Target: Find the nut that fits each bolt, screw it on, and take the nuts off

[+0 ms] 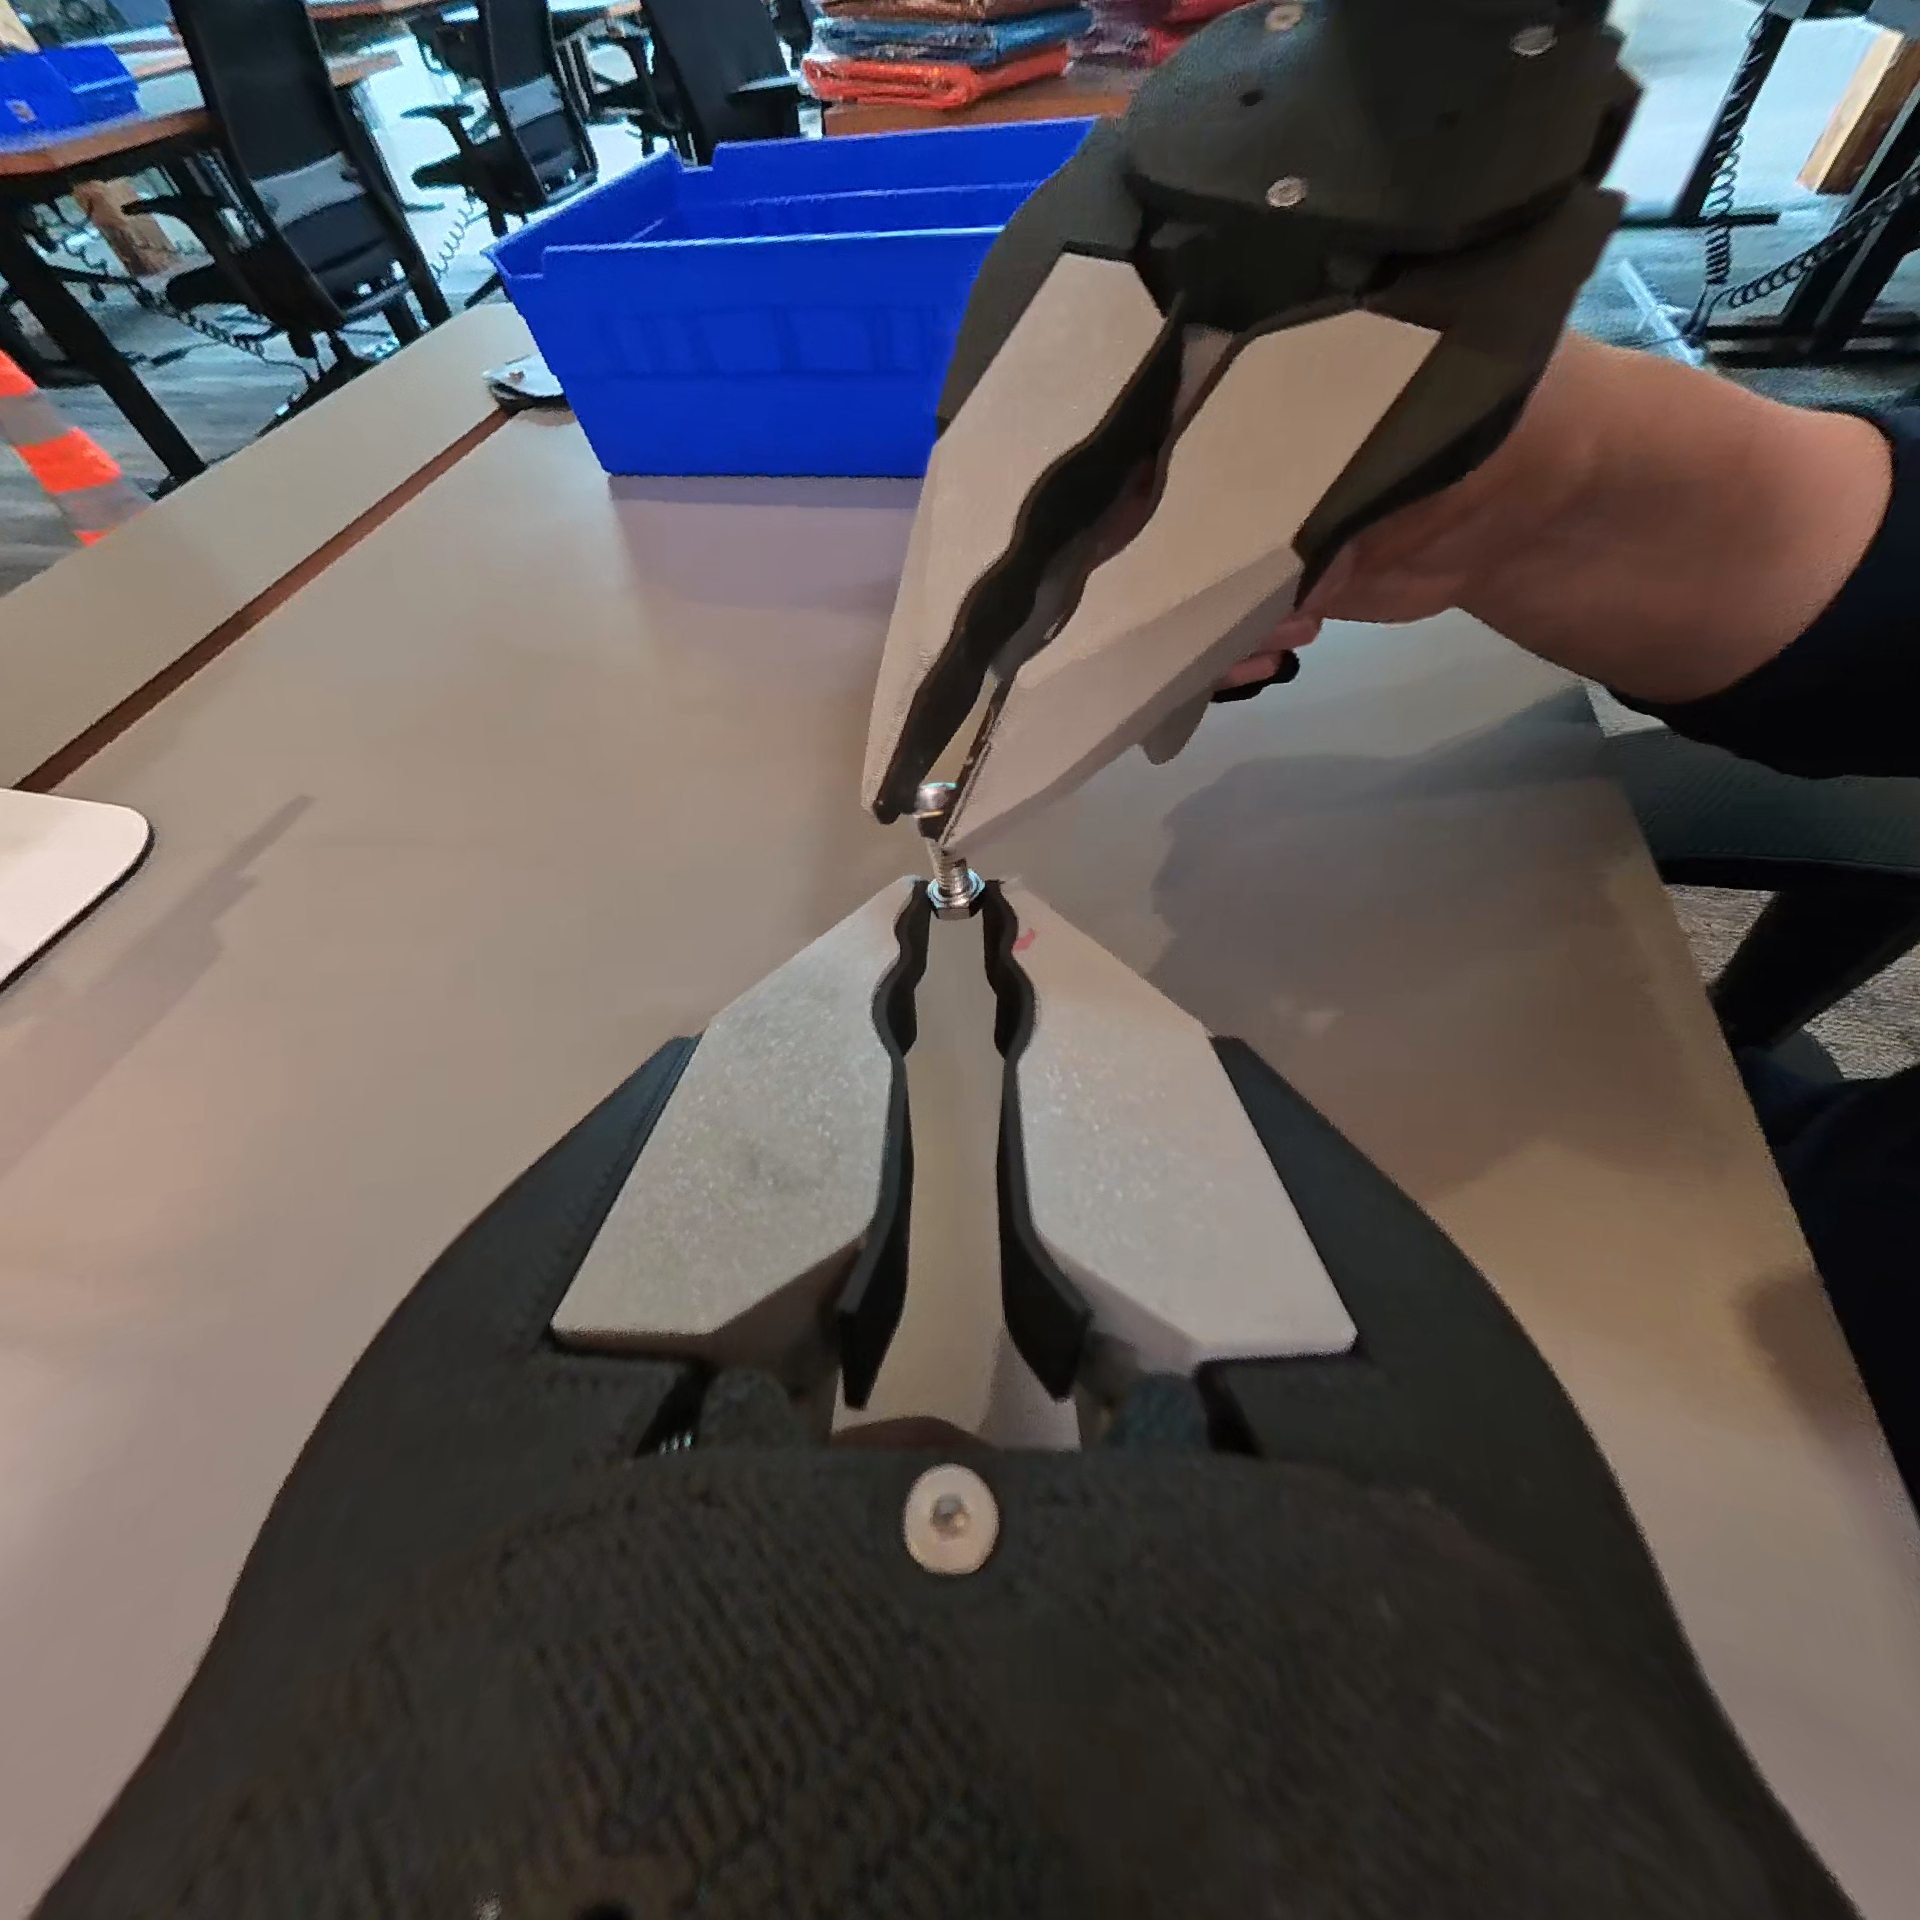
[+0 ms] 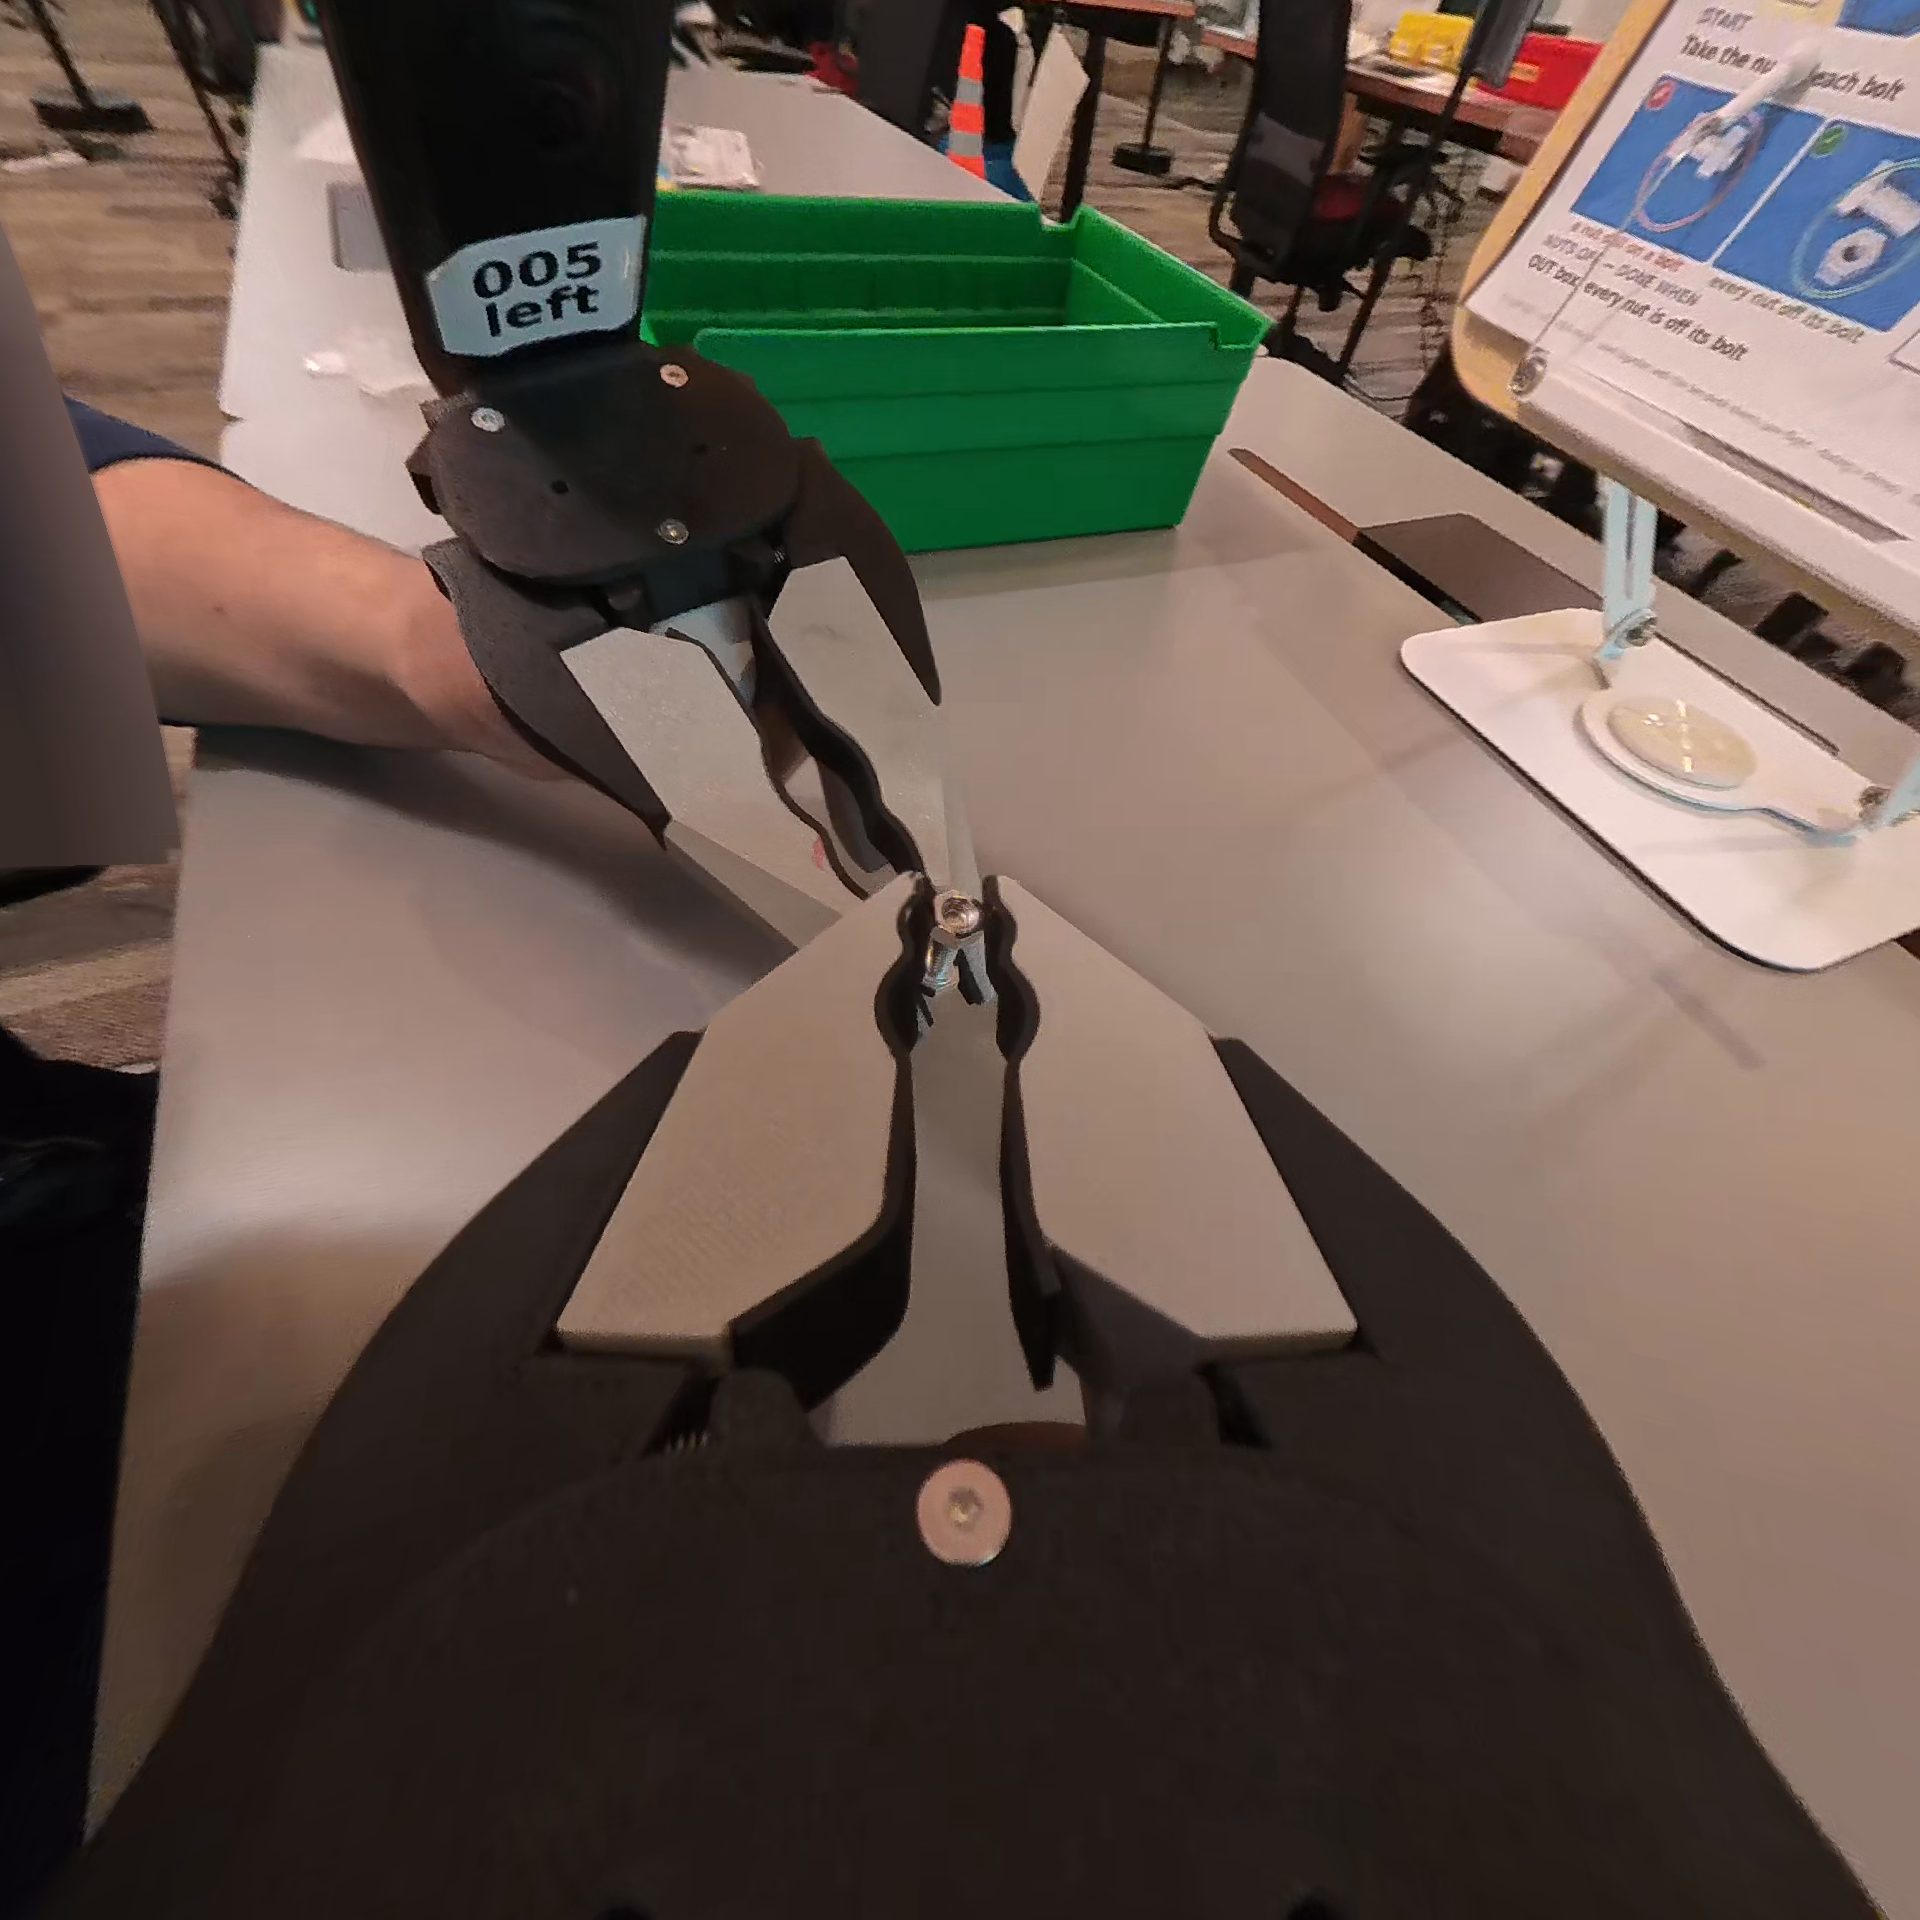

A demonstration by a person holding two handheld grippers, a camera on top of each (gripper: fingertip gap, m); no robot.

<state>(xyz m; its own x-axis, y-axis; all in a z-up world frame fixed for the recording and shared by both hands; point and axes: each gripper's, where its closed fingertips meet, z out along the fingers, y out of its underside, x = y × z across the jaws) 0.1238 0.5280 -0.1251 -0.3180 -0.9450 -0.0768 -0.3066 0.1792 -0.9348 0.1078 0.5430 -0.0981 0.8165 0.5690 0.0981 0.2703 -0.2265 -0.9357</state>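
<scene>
Bolt (image 1: 935, 821): small silver machine bolt with a rounded head, held in the air above the grey table (image 1: 416, 727), between the two grippers whose tips meet at the middle of both views.
Nut (image 1: 957, 896): silver hex nut threaded on the lower end of the bolt's shank, sitting at the very tips of the left gripper.
Left gripper (image 1: 957, 902): jaws drawn nearly together, black pads pressed on opposite sides of the nut; in the right wrist view it reaches in from the upper left (image 2: 935, 935), held by a hand (image 2: 343, 644).
Right gripper (image 2: 957, 920): jaws nearly closed, its tips clamping the bolt's rounded head; in the left wrist view it comes down from the upper right (image 1: 928, 805), held by a hand (image 1: 1621, 551) in a dark sleeve.
Blue bin (image 1: 769, 343): open plastic bin on the table, well beyond the grippers in the left wrist view.
Green bin (image 2: 966, 416): open plastic bin on the table, behind the left gripper in the right wrist view.
Instruction sheet (image 2: 1725, 229): printed page with pictures, propped on a white stand (image 2: 1662, 769) at the right edge of the table.
Background: office chairs, desks and an orange cone, blurred.
</scene>
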